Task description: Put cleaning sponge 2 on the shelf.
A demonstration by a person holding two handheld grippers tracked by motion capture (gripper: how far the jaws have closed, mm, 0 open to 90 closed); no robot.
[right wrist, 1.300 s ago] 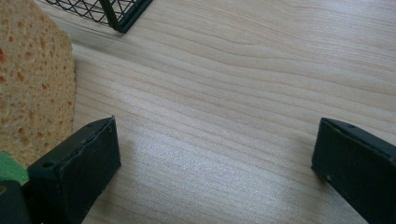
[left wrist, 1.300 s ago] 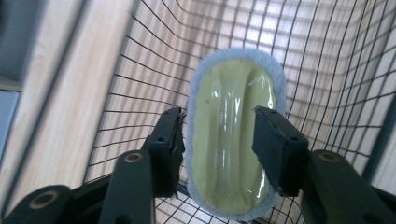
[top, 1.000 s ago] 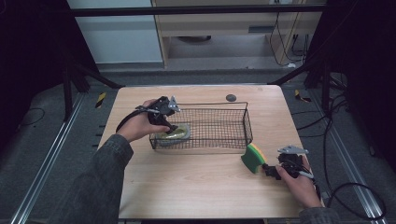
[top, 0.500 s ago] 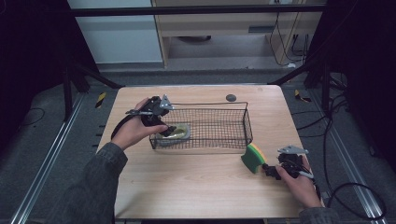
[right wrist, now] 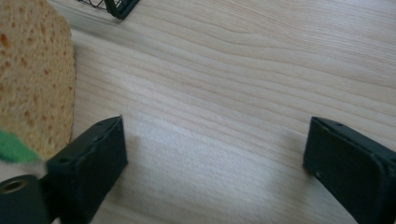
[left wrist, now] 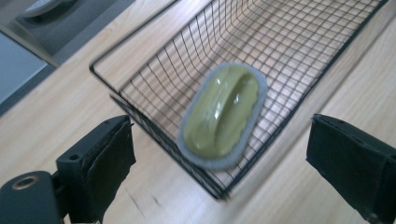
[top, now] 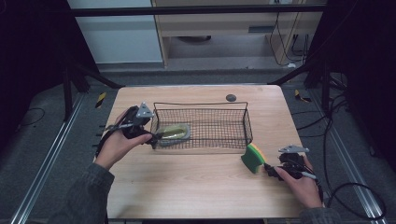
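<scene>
A green scrubbing brush (top: pixel 172 133) with a pale grey rim is seen lying flat on the floor of a black wire basket (top: pixel 201 105), at the basket's left end. The left gripper (top: pixel 150 136) is held just outside that end wall, its jaws spread wide and having just been opening, with nothing gripped between them; in the left gripper view the basket's corner and the brush (left wrist: pixel 223 116) are framed between the two black pads, and the wire wall stands between the gripper and the brush. A yellow sponge with a green scouring face (top: pixel 253 157) stands on edge on the table just in front of the basket's right corner. The right gripper (top: pixel 269 169) is placed close beside it, jaws wide but lately closing a little, with bare wood between them and the sponge (right wrist: pixel 35 74) off to one side. A small dark disc (top: pixel 230 97) lies behind the basket. The table (top: pixel 196 186) is of pale wood; grey floor, cables and a black frame surround it.
</scene>
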